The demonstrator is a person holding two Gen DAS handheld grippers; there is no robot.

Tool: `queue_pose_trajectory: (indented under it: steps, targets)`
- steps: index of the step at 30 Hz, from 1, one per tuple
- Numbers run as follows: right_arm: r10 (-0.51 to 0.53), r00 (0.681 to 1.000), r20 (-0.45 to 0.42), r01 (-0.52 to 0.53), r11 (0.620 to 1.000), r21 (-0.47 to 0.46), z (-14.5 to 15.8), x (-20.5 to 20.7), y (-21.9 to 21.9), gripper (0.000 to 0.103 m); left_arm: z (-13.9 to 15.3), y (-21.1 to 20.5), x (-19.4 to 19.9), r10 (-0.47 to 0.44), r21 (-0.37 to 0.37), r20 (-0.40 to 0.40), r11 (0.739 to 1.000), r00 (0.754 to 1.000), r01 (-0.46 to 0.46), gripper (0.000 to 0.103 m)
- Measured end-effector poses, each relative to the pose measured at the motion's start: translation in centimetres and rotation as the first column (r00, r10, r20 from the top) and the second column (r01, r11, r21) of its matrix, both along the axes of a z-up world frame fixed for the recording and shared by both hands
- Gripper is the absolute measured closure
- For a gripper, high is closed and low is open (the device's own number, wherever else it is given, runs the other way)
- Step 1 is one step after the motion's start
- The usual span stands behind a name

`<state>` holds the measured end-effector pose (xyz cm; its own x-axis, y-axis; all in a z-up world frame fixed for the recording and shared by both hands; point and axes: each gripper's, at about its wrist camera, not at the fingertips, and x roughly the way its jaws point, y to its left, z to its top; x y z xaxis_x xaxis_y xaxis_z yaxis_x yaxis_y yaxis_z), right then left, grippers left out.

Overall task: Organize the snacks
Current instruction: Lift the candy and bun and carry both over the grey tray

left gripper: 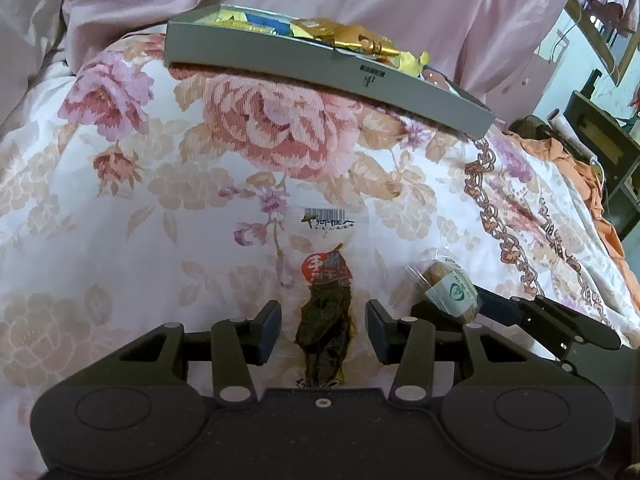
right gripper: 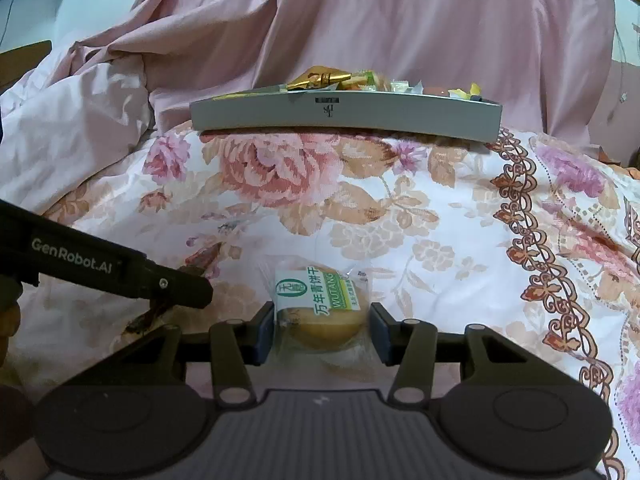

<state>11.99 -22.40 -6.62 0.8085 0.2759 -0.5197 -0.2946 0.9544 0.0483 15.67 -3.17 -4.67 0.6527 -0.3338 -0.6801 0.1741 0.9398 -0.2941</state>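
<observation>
- Snacks were the matter in hand: a clear packet of dark dried snack (left gripper: pixel 326 312) lay on the floral bedspread (left gripper: pixel 120 208) between the pads of the left gripper (left gripper: pixel 323 330), whose jaws stood partly apart with a gap on each side, so the packet was judged not yet gripped.
- A wrapped round biscuit (right gripper: pixel 320 312) sat between the pads of the right gripper (right gripper: pixel 322 330); the left pad was seen against the wrapper and the right pad just beside it, so a firm grip could not be confirmed.
- The two packets were seen lying close together on the bed, neither lifted.
- Further out, a shallow grey box (right gripper: pixel 400 114) rested on the bedspread before a pink sheet (right gripper: pixel 400 20), already heaped with gold and yellow wrapped snacks (left gripper: pixel 360 38).
- Most of the sorting was therefore judged done; these two packets were left to be carried to the box.
</observation>
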Motion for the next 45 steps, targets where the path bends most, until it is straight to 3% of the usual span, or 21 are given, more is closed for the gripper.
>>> queue_pose_trajectory:
  steps: [11, 22, 28, 36, 45]
  targets:
    - [-0.023, 0.999, 0.035, 0.022, 1.0, 0.019, 0.7, 0.4, -0.3, 0.049, 1.7, -0.1, 0.0, 0.022, 0.009, 0.048, 1.0, 0.999, -0.023, 0.055]
    - [-0.047, 0.976, 0.214, 0.038, 0.998, 0.045, 4.5, 2.8, -1.7, 0.049, 6.9, -2.6, 2.3, -0.012, 0.048, 0.159, 0.999, 0.987, 0.005, 0.055]
    - [-0.104, 0.952, 0.287, 0.082, 0.993, 0.09, 7.1, 6.2, -4.3, 0.049, 10.3, -4.5, 6.2, 0.006, 0.05, 0.233, 0.999, 0.972, -0.018, 0.055]
    - [-0.174, 0.923, 0.343, 0.153, 0.984, 0.088, 8.1, 10.7, -6.0, 0.049, 13.4, -8.1, 13.2, 0.016, 0.008, 0.299, 1.0, 0.954, -0.019, 0.055]
    - [-0.207, 0.904, 0.373, 0.198, 0.978, 0.064, 7.3, 14.0, -6.0, 0.048, 13.8, -12.1, 20.7, -0.002, 0.057, 0.305, 0.998, 0.952, -0.016, 0.055]
